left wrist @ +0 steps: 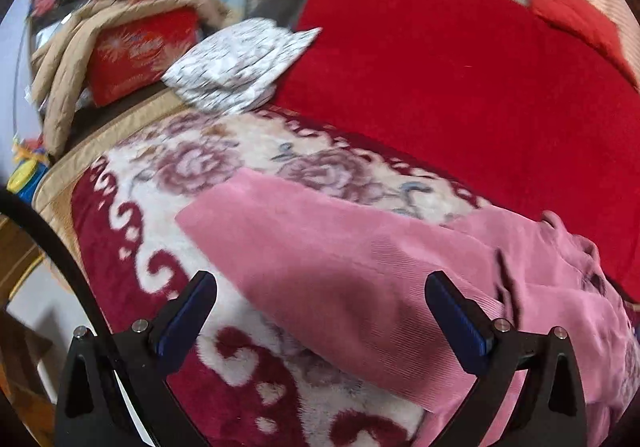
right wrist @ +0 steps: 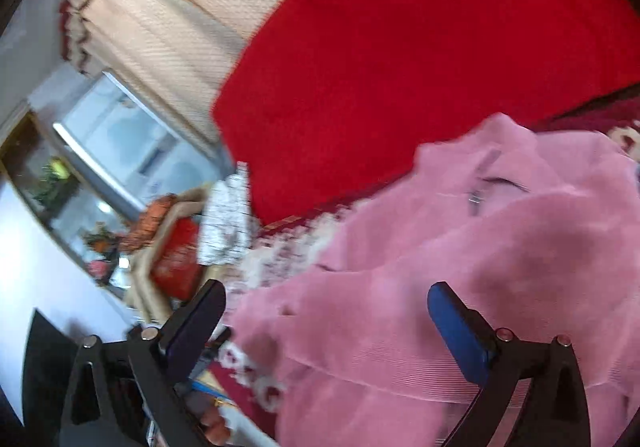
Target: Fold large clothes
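Pink garment (left wrist: 360, 275) lay on the floral blanket (left wrist: 168, 183) covering the bed, partly folded: a flat ribbed panel running long from upper left to lower right in the left wrist view, with the bunched, wrinkled end off to the right.

Left gripper (left wrist: 320, 311) had its jaws wide apart, nothing between the pads, hovering just above the panel's near edge. That edge passed diagonally under the jaw gap, so the flat end sat dead ahead of it.

Right gripper (right wrist: 326, 323) was also spread wide, no cloth pinched. It looked over the crumpled end, where a dark zipper line (right wrist: 476, 191) showed, so the garment lay ahead and to its right. My read: right was nearer the loose bunched part, left nearer the tidy straight edge, so each would regrip its own end for the next fold.

Beyond the blanket was a red bedspread (left wrist: 460, 87), with a patterned white folded cloth (left wrist: 240, 63) at its left edge. Behind that, a tan quilted jacket (left wrist: 64, 59) draped over a red box (left wrist: 140, 51), cream curtains (right wrist: 172, 15) and a window. Both views were motion-blurred, the right one rolled hard
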{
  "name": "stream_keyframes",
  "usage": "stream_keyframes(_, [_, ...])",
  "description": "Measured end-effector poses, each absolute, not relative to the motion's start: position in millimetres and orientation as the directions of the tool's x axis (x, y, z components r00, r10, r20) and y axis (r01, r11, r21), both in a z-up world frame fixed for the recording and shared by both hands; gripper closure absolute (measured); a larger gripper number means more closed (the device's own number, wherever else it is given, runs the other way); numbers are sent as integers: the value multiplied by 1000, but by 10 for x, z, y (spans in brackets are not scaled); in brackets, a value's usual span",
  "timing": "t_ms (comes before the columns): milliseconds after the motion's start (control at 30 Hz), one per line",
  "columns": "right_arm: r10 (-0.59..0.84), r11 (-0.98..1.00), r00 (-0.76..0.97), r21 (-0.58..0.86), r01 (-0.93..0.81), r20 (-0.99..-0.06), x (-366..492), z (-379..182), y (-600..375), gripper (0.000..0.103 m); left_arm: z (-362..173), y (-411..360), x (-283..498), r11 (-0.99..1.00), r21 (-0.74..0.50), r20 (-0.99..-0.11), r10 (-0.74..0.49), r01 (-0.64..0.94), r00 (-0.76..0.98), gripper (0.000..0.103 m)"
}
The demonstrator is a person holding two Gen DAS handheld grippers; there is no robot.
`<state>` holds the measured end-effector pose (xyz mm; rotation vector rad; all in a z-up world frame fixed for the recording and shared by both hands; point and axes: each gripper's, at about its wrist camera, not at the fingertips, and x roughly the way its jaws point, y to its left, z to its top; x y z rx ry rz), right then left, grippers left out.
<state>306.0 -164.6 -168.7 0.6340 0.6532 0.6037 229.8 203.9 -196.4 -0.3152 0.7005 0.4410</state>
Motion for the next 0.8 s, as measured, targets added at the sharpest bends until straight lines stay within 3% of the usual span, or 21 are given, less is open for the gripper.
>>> stream_keyframes(167, [553, 789, 567, 603, -122, -610, 3415, -2204, -1714, 20, -2039, 2547, 2189, 738, -246, -715, 299, -628, 632, 0])
stream_keyframes(333, [591, 756, 593, 633, -169, -548, 3339, -2082, -1807, 22, -2166, 3021, 2012, 629, -346, -737, 277, -696, 617, 0])
stream_keyframes(533, [620, 740, 634, 613, -277, -462, 3136, -1783, -1735, 22, -2318, 3283, 1942, 532, -519, -709, 170, -670, 684, 1])
stream_keyframes(667, [614, 749, 647, 592, -298, -451, 3088, -1747, -1697, 22, -2429, 3298, 2085, 513, -596, -683, 79, -618, 726, 28])
stream_keyframes(800, [613, 752, 639, 591, -292, -464, 3117, -1790, -1707, 22, -2590, 3257, 2332, 499, -623, -696, -1, -603, 718, 27])
